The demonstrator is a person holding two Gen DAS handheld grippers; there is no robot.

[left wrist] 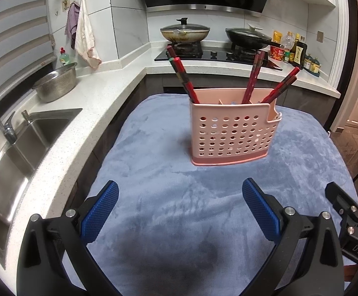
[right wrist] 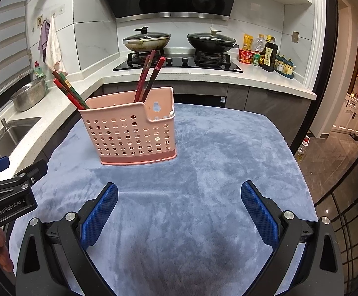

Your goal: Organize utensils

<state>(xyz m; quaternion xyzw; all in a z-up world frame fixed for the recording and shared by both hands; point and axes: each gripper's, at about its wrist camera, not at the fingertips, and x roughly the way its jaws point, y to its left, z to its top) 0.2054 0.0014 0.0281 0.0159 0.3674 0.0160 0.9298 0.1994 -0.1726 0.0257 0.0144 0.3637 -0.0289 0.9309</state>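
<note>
A pink perforated utensil holder (left wrist: 233, 133) stands upright on the blue-grey cloth (left wrist: 169, 197); it also shows in the right wrist view (right wrist: 132, 135). Several red chopsticks (left wrist: 183, 76) lean out of its compartments, also in the right wrist view (right wrist: 146, 76). My left gripper (left wrist: 180, 209) is open and empty, low over the cloth, well short of the holder. My right gripper (right wrist: 179, 209) is open and empty, to the holder's right and nearer. The left gripper's body (right wrist: 8, 197) shows at the right wrist view's left edge.
A white counter (left wrist: 90, 98) with a steel sink (left wrist: 18, 153), tap and steel colander (left wrist: 55, 83) runs along the left. Behind are a hob with two lidded pans (right wrist: 146, 40), sauce bottles (right wrist: 265, 51) and hanging towels (left wrist: 85, 37). The floor drops off on the right.
</note>
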